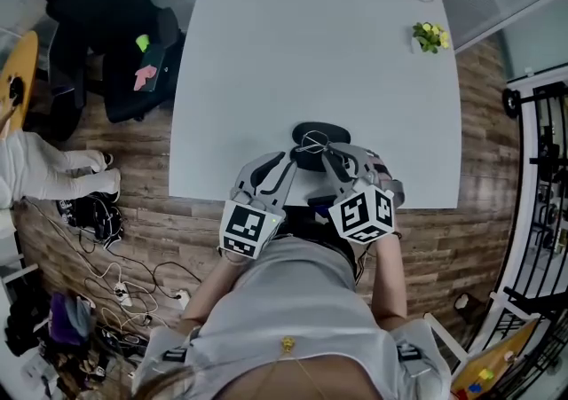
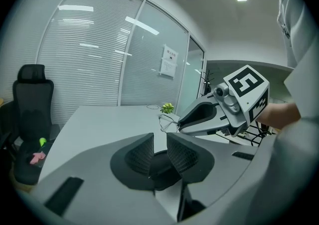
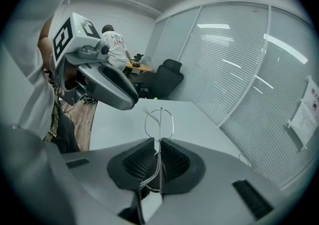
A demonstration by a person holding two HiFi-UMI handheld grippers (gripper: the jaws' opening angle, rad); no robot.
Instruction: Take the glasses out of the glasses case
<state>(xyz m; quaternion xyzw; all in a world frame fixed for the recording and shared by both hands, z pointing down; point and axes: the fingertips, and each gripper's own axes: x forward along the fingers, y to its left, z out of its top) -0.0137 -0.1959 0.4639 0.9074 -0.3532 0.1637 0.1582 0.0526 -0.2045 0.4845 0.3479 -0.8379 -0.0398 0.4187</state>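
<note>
Removal looks nearly done: the right gripper point(image 3: 158, 141) is clamped on the glasses point(image 3: 161, 119), which seem clear of the case point(image 2: 160, 171). The left gripper point(image 2: 160, 136) appears pinched on the case's edge. What remains is setting the glasses down. Their long axis runs along the jaws, with a lens pointing forward past the tips.

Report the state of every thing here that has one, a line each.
left gripper: fingers closed on the near edge of the glasses case.
right gripper: fingers shut on the glasses.
glasses: out of the case, held above the table.
glasses case: lying on the table, without the glasses.
</note>
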